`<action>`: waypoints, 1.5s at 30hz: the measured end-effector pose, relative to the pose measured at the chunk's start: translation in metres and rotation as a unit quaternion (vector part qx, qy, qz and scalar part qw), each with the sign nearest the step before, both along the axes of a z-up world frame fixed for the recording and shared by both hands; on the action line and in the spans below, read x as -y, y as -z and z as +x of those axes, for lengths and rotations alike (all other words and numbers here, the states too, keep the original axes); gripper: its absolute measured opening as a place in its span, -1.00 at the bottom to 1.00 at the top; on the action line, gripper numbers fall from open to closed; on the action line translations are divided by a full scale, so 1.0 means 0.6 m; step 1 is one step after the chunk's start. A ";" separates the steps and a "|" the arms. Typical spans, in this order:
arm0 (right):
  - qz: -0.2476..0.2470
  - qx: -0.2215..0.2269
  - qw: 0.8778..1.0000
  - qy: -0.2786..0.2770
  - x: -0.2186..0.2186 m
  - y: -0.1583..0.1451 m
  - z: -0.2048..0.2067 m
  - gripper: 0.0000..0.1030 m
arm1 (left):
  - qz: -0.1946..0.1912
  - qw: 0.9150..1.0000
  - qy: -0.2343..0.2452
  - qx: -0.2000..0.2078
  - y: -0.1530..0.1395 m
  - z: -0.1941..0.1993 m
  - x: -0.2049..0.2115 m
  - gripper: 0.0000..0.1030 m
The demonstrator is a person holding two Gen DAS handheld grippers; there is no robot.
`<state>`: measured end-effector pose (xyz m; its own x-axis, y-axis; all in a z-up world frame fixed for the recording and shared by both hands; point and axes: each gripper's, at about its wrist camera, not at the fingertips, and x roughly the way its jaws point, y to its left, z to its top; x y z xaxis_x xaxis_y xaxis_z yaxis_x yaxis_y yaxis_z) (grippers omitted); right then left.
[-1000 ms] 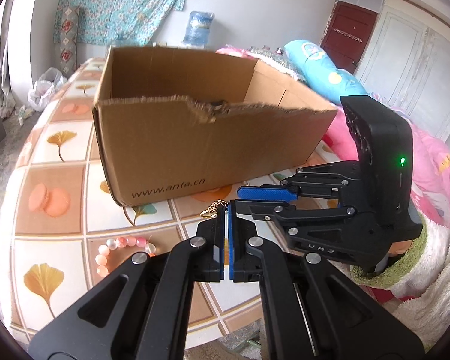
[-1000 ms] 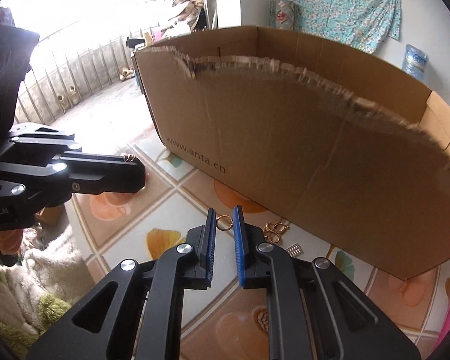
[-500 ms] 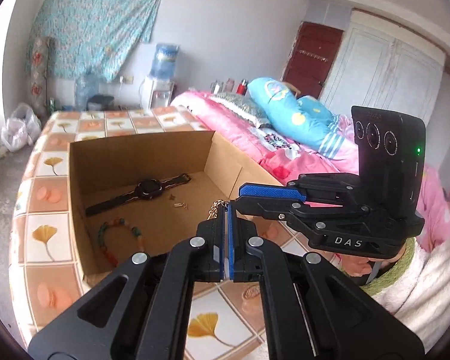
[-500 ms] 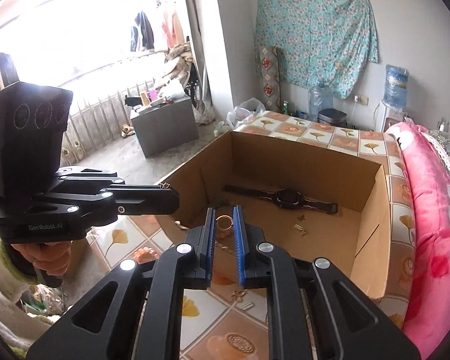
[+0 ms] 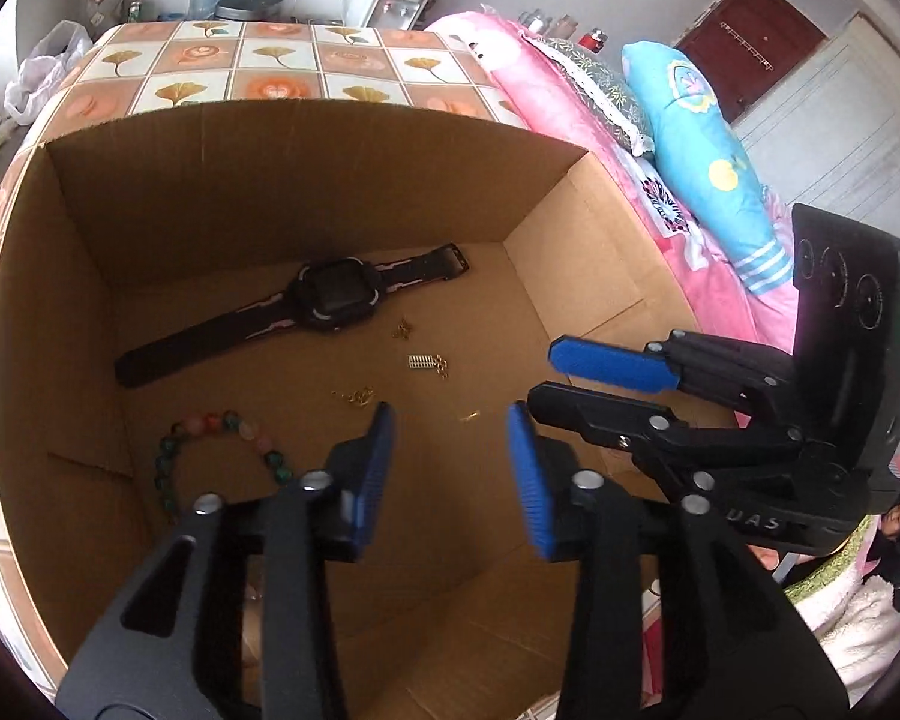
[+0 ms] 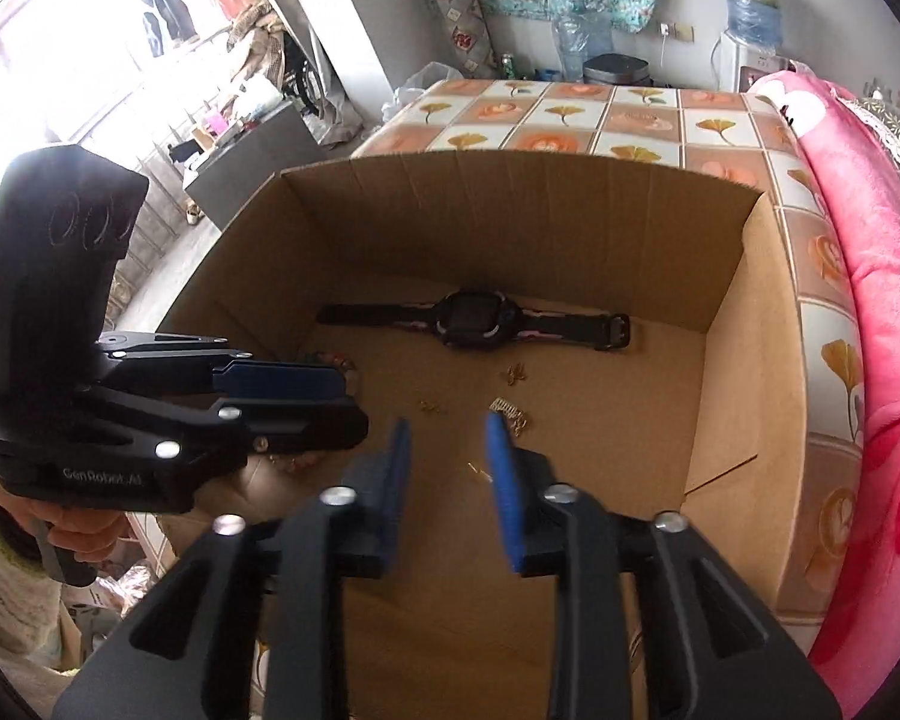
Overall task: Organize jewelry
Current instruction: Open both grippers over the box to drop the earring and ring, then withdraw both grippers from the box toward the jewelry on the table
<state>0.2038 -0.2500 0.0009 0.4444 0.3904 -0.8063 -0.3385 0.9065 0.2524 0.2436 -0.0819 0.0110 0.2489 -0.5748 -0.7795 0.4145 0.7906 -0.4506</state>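
Both hand-held grippers hang over the open brown cardboard box (image 5: 306,180): the left gripper (image 5: 450,468) and the right gripper (image 6: 447,474) are each opening, blue pads apart, with nothing between them. Largest item on the box floor is a black wristwatch with a square face and long rubbery strap (image 5: 330,300), lying flat near the far wall; judged light, strap floppy, face hard and scratchable, best taken across the strap just beside the case. Next, a bracelet of round green, pink and red beads (image 5: 222,450) lies near the left wall; beads hard and smooth, likely to roll or slip, the loop limp, so pinch across a single strand. Smallest: scattered gold-coloured pieces (image 5: 354,396) and a short silvery bar charm (image 5: 423,362) mid-floor, well apart from the watch; very light, thin, easily lost, needing a fingertip pinch flat against the cardboard. Cardboard floor is matte and gives some friction, though it flexes. Box sits on a surface covered in a tile-patterned cloth with ginkgo leaves (image 6: 570,114), beside a pink quilted bed (image 6: 870,300). Bedroom beyond: floral curtain, water dispenser, dark red door.
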 end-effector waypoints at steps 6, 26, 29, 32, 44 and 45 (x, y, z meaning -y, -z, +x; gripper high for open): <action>0.012 0.017 1.000 0.011 0.009 -0.023 -0.011 -0.28 | -0.012 1.000 -0.013 0.012 -0.016 0.001 -0.011 -0.15; 0.063 0.138 0.985 0.081 0.039 -0.124 -0.256 0.54 | -0.036 0.986 -0.050 0.153 -0.091 -0.244 -0.154 0.63; 0.023 0.121 0.987 0.102 0.033 -0.088 -0.291 0.73 | -0.027 0.989 -0.059 0.135 -0.053 -0.273 -0.150 0.67; -0.032 0.075 0.988 0.128 0.028 -0.025 -0.299 0.75 | -0.002 0.993 -0.053 0.107 -0.007 -0.289 -0.125 0.67; -0.167 -0.025 0.967 0.191 0.027 0.118 -0.251 0.78 | 0.129 0.988 -0.018 0.085 0.094 -0.320 -0.012 0.67; -0.171 -0.027 0.965 0.196 0.028 0.122 -0.247 0.80 | 0.134 0.987 -0.019 0.085 0.095 -0.320 -0.008 0.67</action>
<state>0.0553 -0.2670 -0.0724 0.4570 -0.0922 -0.8847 0.0519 0.9957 -0.0770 0.0516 -0.0773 -0.0458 0.4071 -0.3419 -0.8470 0.4332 0.8887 -0.1505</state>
